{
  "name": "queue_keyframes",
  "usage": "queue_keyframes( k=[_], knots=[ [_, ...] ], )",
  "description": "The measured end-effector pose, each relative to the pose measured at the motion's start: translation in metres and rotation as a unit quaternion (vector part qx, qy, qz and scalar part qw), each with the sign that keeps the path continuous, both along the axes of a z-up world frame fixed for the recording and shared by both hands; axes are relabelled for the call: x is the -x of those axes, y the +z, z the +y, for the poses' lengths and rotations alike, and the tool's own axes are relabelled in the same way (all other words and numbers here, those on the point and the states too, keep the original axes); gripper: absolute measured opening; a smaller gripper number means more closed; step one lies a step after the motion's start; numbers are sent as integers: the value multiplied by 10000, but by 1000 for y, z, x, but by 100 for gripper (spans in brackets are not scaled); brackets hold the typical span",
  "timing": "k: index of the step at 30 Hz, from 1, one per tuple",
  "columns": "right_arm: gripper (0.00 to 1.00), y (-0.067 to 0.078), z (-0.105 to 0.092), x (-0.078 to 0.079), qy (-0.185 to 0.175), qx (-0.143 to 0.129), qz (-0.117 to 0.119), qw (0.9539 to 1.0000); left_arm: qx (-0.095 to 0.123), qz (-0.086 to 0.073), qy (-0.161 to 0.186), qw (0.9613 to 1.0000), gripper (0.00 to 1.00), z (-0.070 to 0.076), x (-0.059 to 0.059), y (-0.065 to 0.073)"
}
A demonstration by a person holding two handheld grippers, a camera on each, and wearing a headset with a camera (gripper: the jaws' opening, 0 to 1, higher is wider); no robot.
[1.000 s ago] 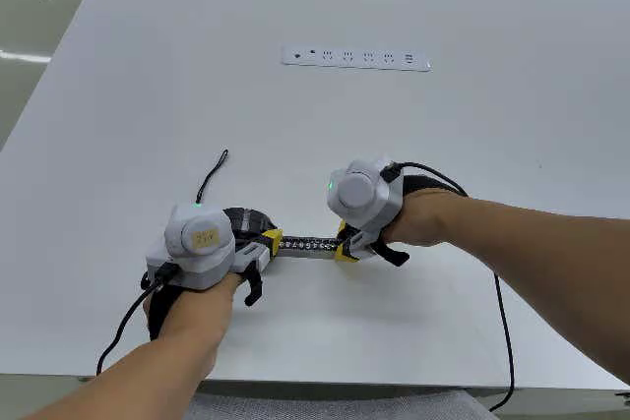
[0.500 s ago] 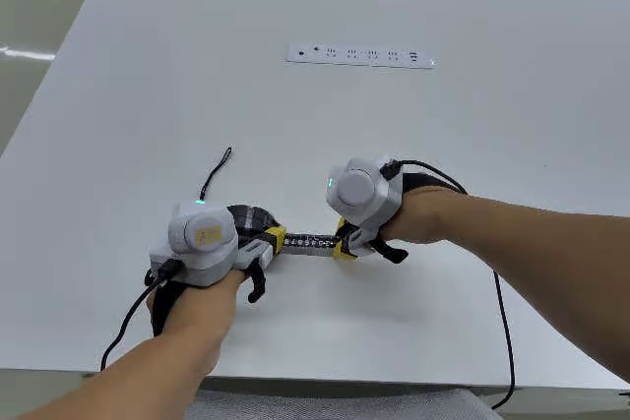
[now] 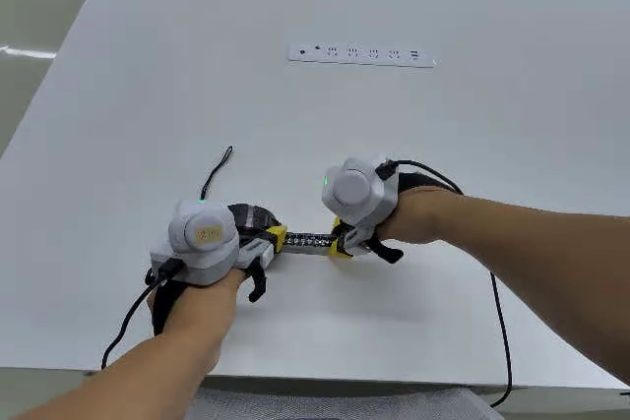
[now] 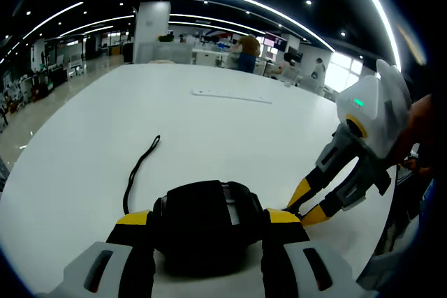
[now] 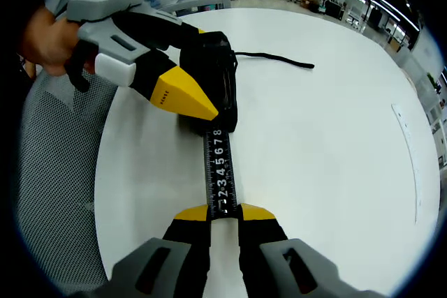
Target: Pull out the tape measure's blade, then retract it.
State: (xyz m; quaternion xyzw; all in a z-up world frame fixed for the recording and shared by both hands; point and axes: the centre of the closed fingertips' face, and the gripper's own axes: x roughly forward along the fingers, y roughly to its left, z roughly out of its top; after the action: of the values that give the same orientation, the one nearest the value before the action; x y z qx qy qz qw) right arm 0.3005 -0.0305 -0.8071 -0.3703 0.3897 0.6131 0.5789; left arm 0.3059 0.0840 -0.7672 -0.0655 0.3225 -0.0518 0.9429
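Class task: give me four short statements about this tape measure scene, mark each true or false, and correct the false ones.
1. The left gripper is shut on the tape measure. True.
2. The blade is fully retracted. False: a short numbered length reaches the right gripper, which pinches it.
3. The power strip lies between the grippers. False: it lies farther off on the table.
4. The tape measure's strap lies on the table. True.

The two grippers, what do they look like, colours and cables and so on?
Both the left gripper and right gripper have rounded grey-white housings, yellow-tipped jaws, a small green light and a trailing black cable. Forearms are bare, no sleeves.
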Motion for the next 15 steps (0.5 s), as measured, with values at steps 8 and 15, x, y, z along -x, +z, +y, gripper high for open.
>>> queue_keyframes(
  k=[8,15],
  knots=[
    [14,1,3,1,-11,-62,7,10000,8,7,-7,10000,58,0,0,-1],
    [14,1,6,2,-30,-99,46,9999,15,7,1,10000,58,0,-1,-1]
  ],
)
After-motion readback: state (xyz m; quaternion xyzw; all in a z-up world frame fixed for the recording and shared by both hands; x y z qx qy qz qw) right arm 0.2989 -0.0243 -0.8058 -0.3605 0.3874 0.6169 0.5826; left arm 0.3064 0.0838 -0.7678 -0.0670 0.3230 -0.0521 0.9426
